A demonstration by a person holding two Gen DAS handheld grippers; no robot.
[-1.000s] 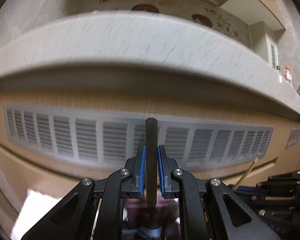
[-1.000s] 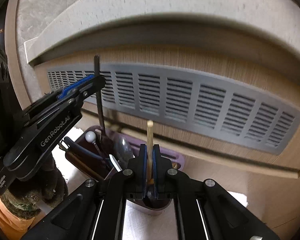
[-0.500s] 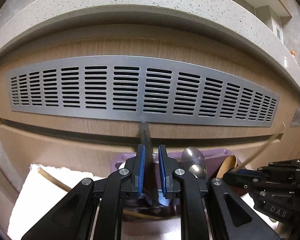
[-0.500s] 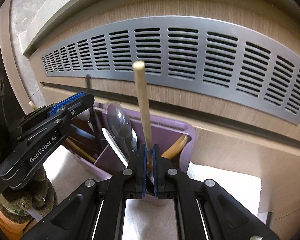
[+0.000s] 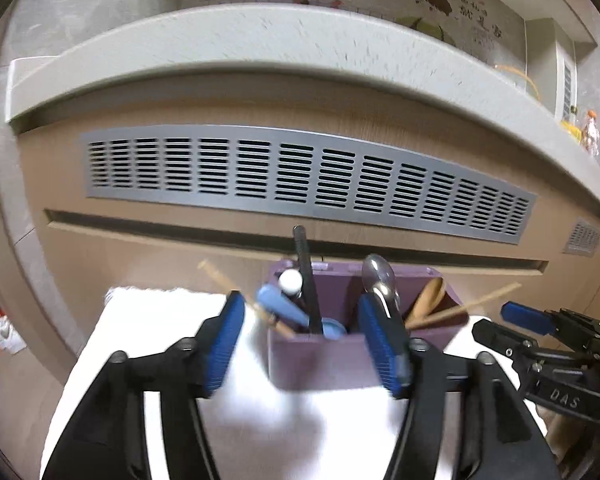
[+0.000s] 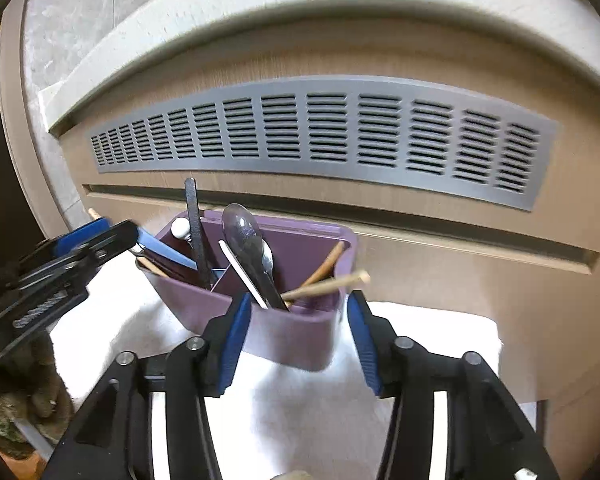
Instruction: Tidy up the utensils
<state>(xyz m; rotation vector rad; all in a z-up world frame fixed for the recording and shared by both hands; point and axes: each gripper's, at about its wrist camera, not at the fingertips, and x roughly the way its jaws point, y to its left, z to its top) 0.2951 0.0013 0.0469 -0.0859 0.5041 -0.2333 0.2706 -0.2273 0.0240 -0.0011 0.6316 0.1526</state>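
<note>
Tools (image 5: pixel 302 344) (image 6: pixel 296 336) now opening, utensils released into holder (image 6: pixel 300 320)

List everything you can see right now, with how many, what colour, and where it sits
utensil holder: one, purple, on the white cloth
white cloth: one, under the holder
black-handled utensil: one, upright in the holder's left part
metal spoon: one, silver, bowl up, middle of the holder
wooden sticks: two in the right part, tan, leaning right
blue-handled utensil: one, leaning left
vent grille: one, grey, on the wooden panel behind
left gripper: black with blue pads, jaws opening, nothing between the pads
right gripper: same colours, jaws opening, astride the holder's right end
</note>
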